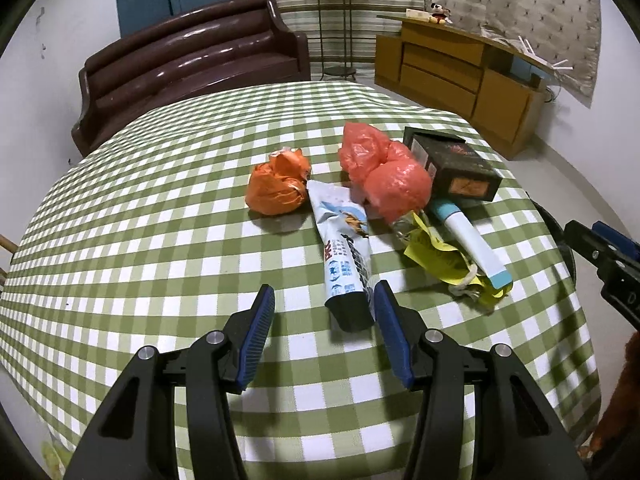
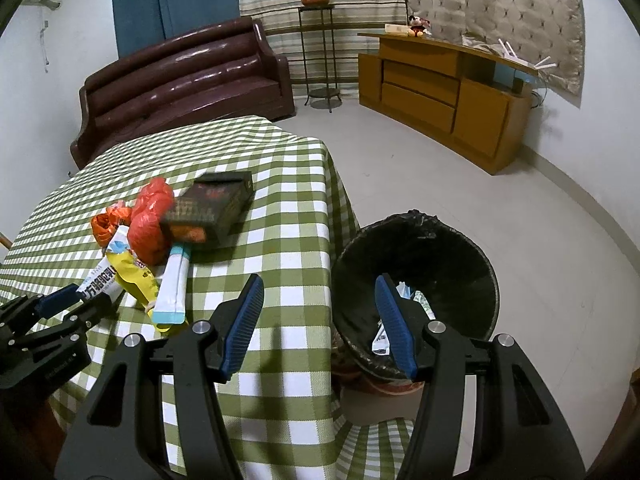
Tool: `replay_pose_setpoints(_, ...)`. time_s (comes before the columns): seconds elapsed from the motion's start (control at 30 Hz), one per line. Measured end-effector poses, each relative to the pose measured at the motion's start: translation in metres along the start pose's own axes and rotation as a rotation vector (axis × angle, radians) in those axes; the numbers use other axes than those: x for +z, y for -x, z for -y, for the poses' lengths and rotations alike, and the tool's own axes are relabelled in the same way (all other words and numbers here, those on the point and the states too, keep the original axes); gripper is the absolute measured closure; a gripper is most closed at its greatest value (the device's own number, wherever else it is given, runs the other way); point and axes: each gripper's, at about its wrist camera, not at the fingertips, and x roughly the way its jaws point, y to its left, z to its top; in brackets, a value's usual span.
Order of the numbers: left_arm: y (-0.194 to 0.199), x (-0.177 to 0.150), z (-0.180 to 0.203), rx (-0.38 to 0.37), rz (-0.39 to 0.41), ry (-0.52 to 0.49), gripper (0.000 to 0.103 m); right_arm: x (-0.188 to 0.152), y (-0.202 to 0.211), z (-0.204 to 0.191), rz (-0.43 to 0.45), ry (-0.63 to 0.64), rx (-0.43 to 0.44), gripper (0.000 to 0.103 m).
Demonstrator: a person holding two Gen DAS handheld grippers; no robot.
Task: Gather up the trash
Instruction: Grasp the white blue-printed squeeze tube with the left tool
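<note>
Left gripper [image 1: 324, 300] sits low over the table [image 1: 140, 208], fingers moderately apart, holding nothing; the black end of the white pouch [image 1: 346, 264] lies just inside its right pad, not pinched. Right gripper [image 2: 320, 312] hangs at the table edge, fingers moderately apart and empty, one side over the cloth, the other over the bin [image 2: 416, 280] (black liner, a few scraps already inside).

Risks, judged: the pouch is off-centre between the left fingers, so closing now could clip only its edge and let it slip; pulling it may drag the yellow wrapper [image 1: 436, 256] or the red bag [image 1: 384, 172] touching it. The bin stands below the table edge, so an early drop could miss it.

Count on the table:
- 1 orange bag [image 1: 276, 192]
- 1 red bag
- 1 white pouch
- 1 yellow wrapper
- 1 tube [image 1: 472, 240]
- 1 dark box [image 1: 456, 164]
</note>
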Motion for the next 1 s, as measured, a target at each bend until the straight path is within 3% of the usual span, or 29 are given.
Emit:
replay_pose_setpoints(0.33,-0.018,0.011,0.003,-0.033,-0.015,-0.010,0.046,-0.001,-0.004,-0.004,-0.006,0.005,0.015,0.046)
replay_pose_setpoints(0.5,-0.020,0.015,0.004,-0.043,0.002,-0.038,0.075,-0.001,-0.008,-0.011,-0.011,0.012,0.029,0.046)
replay_pose_setpoints(1.0,-0.005,0.005,-0.006,-0.049,0.025,-0.060,0.077,0.001,-0.018,-0.044,-0.030,0.060,0.100,0.046)
